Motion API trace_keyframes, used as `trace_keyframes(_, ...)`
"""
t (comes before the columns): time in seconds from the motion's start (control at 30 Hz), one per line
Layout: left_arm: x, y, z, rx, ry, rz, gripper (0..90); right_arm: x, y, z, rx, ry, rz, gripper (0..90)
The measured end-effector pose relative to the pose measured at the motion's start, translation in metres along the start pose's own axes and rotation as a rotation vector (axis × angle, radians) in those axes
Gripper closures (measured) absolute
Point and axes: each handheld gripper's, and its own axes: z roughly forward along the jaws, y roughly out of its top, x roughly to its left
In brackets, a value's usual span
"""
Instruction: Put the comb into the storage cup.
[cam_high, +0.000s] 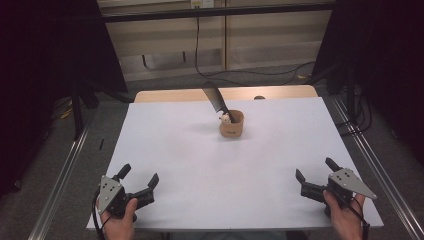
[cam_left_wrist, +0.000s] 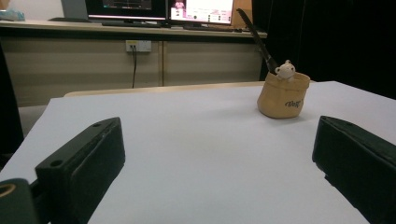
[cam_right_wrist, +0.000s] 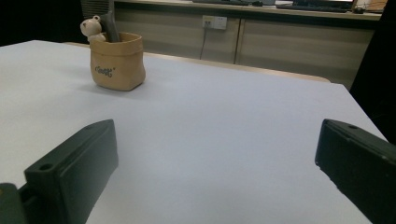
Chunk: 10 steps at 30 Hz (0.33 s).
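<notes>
A tan pouch-shaped holder stands upright on the white table top, a little past its middle. A small white bear figure sits on its rim. A black-handled knife stands in it, blade up and tilted left. My left gripper rests open at the near left corner, nothing between its jaws. My right gripper is open at the near right corner, also holding nothing. Both are far from the holder.
A strip of wooden table shows behind the white top. Metal rails run along both sides. Beyond stand beige cabinets with cables and monitors on a counter.
</notes>
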Motion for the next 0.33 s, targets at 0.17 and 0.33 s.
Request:
trace_keyframes(0.17, -0.0026, -0.0009, 0.0028, 0.013, -0.012, -0.006, 2.6, -0.0033, 0.0009, 0.0006, -0.023, -0.018, 0.005, 0.0)
trace_keyframes(0.33, -0.0007, -0.0009, 0.0033, 0.019, -0.005, -0.006, 2.6, -0.0034, 0.0002, 0.0024, -0.024, 0.001, 0.006, 0.0)
